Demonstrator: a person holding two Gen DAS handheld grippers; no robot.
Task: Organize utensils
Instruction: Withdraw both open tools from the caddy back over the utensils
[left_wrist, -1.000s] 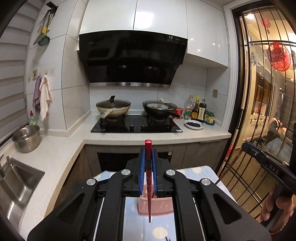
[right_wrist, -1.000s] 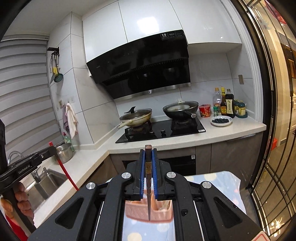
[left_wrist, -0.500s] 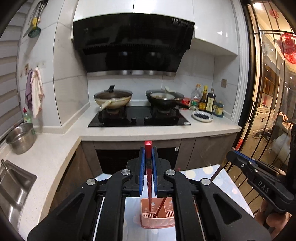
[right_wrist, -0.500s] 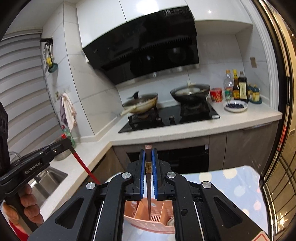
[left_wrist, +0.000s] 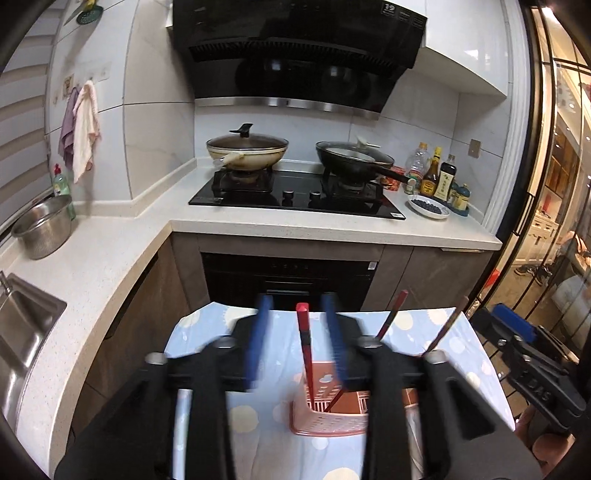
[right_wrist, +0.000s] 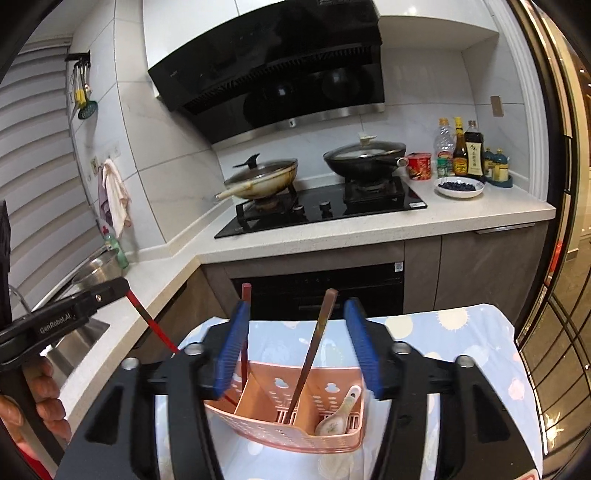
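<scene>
Kitchen table, pink caddy on it. Your left claw and right claw just opened; red chopstick and brown chopstick stand free in caddy.

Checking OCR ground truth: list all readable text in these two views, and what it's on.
"19": top right corner of the range hood.
"GenRobot.AI": side of the left gripper.
"DAS": side of the right gripper, partly blurred.
Sauce bottles, cup noodles, oven sticker: print too small to read.

surface: table w/ blue dotted cloth | on it: pink utensil caddy
</scene>
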